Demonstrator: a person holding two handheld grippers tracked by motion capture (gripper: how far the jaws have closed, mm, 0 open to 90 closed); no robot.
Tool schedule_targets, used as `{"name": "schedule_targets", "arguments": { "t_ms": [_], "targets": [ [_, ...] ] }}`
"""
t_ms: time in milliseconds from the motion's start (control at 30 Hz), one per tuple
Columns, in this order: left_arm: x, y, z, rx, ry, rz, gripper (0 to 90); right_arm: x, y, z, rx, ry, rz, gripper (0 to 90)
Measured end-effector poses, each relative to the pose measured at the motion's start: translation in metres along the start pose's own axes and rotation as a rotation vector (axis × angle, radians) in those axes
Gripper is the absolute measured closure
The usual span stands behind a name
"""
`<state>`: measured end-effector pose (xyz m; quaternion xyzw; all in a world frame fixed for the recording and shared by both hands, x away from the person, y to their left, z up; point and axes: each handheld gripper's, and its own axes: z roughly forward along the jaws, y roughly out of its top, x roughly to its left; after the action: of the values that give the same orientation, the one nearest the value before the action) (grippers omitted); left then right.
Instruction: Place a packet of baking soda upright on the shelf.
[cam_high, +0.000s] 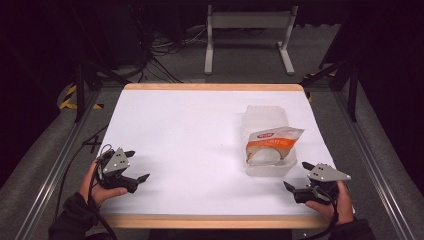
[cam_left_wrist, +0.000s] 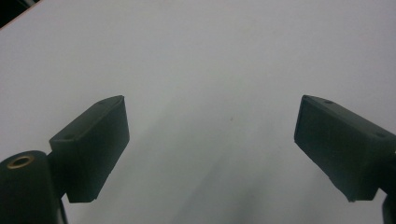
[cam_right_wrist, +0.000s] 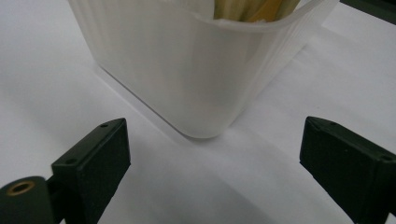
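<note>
A translucent white plastic tub (cam_high: 266, 120) stands on the right half of the table, with an orange-and-white food bag (cam_high: 272, 142) lying in it and sticking over its rim. In the right gripper view the tub's (cam_right_wrist: 187, 79) near corner rises just beyond the jaws. My right gripper (cam_high: 299, 177) rests near the table's front right corner, a little right of the tub, open and holding nothing. My left gripper (cam_high: 137, 166) sits at the front left, open, with bare white tabletop between its fingers (cam_left_wrist: 93, 149).
The white-covered table (cam_high: 190, 135) has a wooden edge at front and back. Beyond it stand a grey metal frame (cam_high: 247, 35) and loose cables (cam_high: 160, 50) on the floor. Dark tripod legs (cam_high: 345, 75) flank both sides.
</note>
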<state>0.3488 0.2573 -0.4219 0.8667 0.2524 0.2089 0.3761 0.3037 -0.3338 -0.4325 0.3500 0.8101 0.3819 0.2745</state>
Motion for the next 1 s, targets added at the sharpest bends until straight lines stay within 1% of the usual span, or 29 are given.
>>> {"name": "schedule_targets", "arguments": {
  "t_ms": [33,67,100,133,167,233,267,367,433,467,500,567,633,700,733,800,867,1000],
  "targets": [
    [0.000,-0.003,-0.001,-0.003,0.002,-0.005,11.0,0.000,0.000,0.000,-0.001,-0.002,0.004,9.4],
    [0.001,-0.010,-0.002,-0.010,0.004,-0.026,10.9,-0.001,0.000,0.000,-0.001,-0.003,0.005,9.4],
    [0.001,-0.010,-0.002,-0.010,0.004,-0.026,10.9,-0.001,0.000,0.000,-0.001,-0.003,0.005,9.4],
    [0.002,-0.016,-0.003,-0.020,0.007,-0.050,10.7,-0.001,0.000,0.000,0.000,-0.002,0.005,9.4],
    [0.002,-0.016,-0.003,-0.020,0.007,-0.050,10.6,-0.001,0.000,0.000,0.000,-0.002,0.005,9.4],
    [0.003,-0.024,-0.005,-0.031,0.016,-0.075,10.6,-0.001,0.000,0.001,0.001,-0.001,0.004,9.4],
    [0.004,-0.028,-0.006,-0.041,0.017,-0.097,10.4,-0.001,0.000,0.001,0.000,-0.001,0.005,9.4],
    [0.006,-0.039,-0.010,-0.061,0.025,-0.139,10.1,-0.001,0.000,0.001,0.000,-0.003,0.005,9.4],
    [0.008,-0.045,-0.013,-0.084,0.038,-0.166,9.9,-0.002,-0.001,0.002,0.000,-0.005,0.008,9.4],
    [0.011,-0.053,-0.018,-0.111,0.045,-0.209,9.9,-0.003,-0.001,0.002,0.002,-0.008,0.012,9.4],
    [0.011,-0.053,-0.018,-0.111,0.045,-0.209,9.8,-0.003,-0.001,0.002,0.002,-0.008,0.012,9.4],
    [0.013,-0.061,-0.022,-0.142,0.048,-0.252,9.8,-0.003,-0.002,0.002,0.002,-0.012,0.012,9.4],
    [0.014,-0.068,-0.026,-0.162,0.053,-0.284,9.7,-0.004,-0.002,0.002,-0.001,-0.014,0.017,9.3],
    [0.015,-0.071,-0.030,-0.193,0.058,-0.309,9.9,-0.005,-0.003,0.002,-0.004,-0.015,0.021,9.4],
    [0.015,-0.071,-0.031,-0.199,0.062,-0.310,10.0,-0.006,-0.003,0.002,-0.004,-0.017,0.024,9.4],
    [0.016,-0.072,-0.031,-0.193,0.065,-0.318,9.5,-0.006,-0.003,0.002,-0.006,-0.016,0.023,9.4],
    [0.016,-0.072,-0.032,-0.194,0.065,-0.309,9.5,-0.006,-0.003,0.003,-0.007,-0.017,0.021,9.3],
    [0.015,-0.073,-0.032,-0.206,0.067,-0.310,9.5,-0.005,-0.002,0.004,-0.002,-0.013,0.012,9.4]
  ]
}}
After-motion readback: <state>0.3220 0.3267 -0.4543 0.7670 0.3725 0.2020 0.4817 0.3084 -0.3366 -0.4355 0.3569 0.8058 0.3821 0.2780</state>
